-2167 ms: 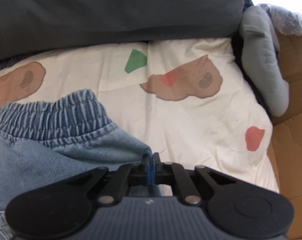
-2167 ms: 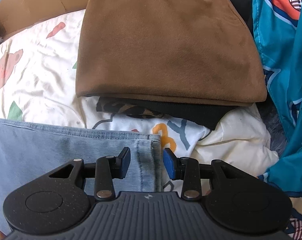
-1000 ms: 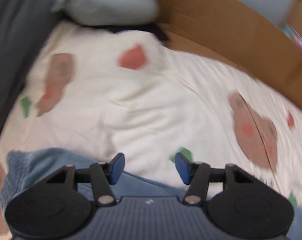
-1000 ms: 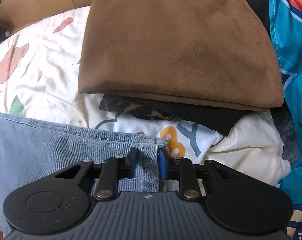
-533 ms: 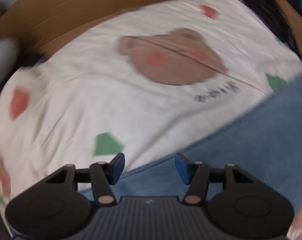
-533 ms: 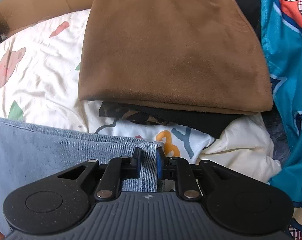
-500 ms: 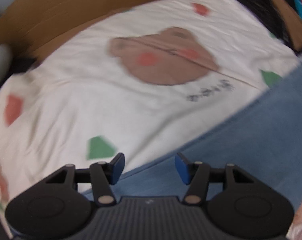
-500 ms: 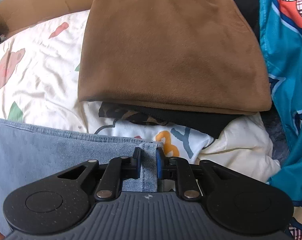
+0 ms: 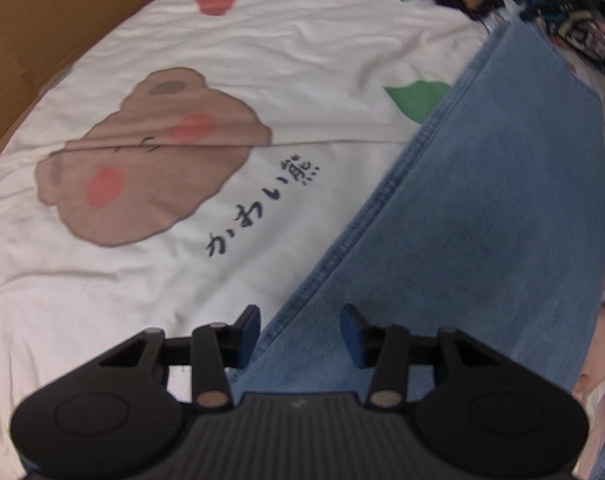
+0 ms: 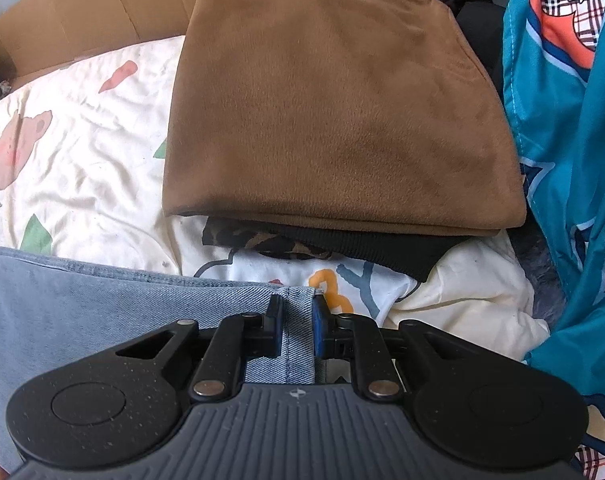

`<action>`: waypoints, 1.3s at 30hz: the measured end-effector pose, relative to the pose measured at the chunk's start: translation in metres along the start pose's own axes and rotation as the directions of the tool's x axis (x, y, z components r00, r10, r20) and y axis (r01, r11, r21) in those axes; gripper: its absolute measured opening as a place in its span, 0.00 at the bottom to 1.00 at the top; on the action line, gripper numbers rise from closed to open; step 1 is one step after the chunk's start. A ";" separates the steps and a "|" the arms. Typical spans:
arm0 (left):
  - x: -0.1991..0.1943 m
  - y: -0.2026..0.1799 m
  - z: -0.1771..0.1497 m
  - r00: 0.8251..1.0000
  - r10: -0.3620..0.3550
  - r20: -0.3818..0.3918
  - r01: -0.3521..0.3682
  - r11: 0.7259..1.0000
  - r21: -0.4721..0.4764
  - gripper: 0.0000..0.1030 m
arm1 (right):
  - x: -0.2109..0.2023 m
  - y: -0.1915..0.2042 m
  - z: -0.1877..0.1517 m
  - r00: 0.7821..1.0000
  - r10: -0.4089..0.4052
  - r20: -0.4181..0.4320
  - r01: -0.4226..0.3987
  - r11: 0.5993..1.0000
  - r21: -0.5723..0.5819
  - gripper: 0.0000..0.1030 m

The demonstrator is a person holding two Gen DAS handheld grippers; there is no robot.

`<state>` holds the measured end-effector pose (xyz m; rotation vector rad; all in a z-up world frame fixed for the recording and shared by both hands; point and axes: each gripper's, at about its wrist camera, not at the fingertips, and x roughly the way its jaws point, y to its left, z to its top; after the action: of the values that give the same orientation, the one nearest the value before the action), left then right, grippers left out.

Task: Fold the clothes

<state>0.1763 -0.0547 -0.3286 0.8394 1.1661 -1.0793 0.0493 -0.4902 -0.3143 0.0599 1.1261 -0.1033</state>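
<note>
Light blue jeans point(image 9: 482, 208) lie across a white bedsheet point(image 9: 102, 268) printed with a brown bear. In the left wrist view one trouser leg runs from lower centre up to the right, and my left gripper point(image 9: 300, 330) is open, straddling its stitched side seam. In the right wrist view the jeans point(image 10: 82, 304) fill the lower left, and my right gripper point(image 10: 297, 322) is shut on the hem corner of the leg.
A folded brown garment point(image 10: 338, 112) rests on a black one point(image 10: 366, 248) and a white printed shirt point(image 10: 342, 284), just beyond the hem. Teal patterned fabric point(image 10: 570, 128) hangs at the right. Cardboard point(image 9: 42, 20) borders the sheet's far side.
My left gripper let go of the waistband, opened, and swung along the jeans to the leg's side seam. My right gripper went from open to shut on the hem.
</note>
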 end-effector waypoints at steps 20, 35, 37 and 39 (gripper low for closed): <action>0.003 -0.027 0.006 1.000 0.003 0.019 -0.007 0.971 0.241 0.02 | -0.022 0.008 -0.006 0.997 -0.057 0.050 0.057 0.998 0.013 0.12; -0.004 -0.016 0.006 0.998 -0.011 0.069 0.000 0.986 0.164 0.01 | 0.004 0.002 0.004 0.999 -0.051 0.010 0.050 0.998 0.037 0.12; -0.001 -0.015 0.006 0.998 -0.014 0.067 0.003 0.986 0.165 0.01 | 0.009 0.003 0.005 0.999 -0.054 0.004 0.054 0.998 0.036 0.12; 0.002 -0.014 0.006 0.998 -0.018 0.064 0.007 0.986 0.165 0.01 | 0.014 0.004 0.006 0.998 -0.057 -0.002 0.057 0.998 0.035 0.12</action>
<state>0.1645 -0.0652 -0.3291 0.9188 1.0388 -1.2174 0.0612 -0.4874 -0.3242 0.0587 1.1275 -0.1738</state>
